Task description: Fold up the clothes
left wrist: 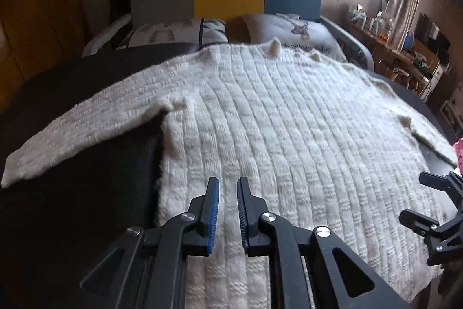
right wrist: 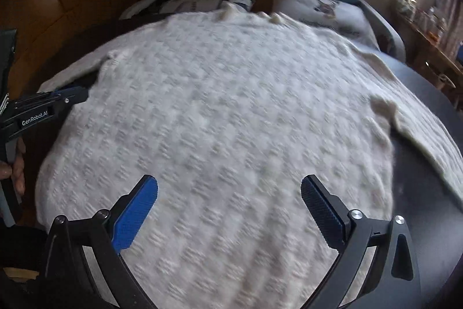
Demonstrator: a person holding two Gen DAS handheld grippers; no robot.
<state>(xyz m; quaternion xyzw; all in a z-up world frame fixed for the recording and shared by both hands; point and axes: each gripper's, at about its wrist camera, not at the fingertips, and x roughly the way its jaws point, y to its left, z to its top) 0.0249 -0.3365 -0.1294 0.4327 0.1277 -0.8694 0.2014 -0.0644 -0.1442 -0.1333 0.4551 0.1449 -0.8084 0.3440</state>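
Sweater [left wrist: 260, 118] lies flat, sleeves out, ready for folding. Left gripper [left wrist: 228, 184] nearly closed, empty; right gripper [right wrist: 228, 187] spread wide above it

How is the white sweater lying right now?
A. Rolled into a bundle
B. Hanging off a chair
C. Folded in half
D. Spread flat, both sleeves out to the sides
D: the sweater lies flat on the dark cover, one sleeve stretched out to the left and the other sleeve out to the right.
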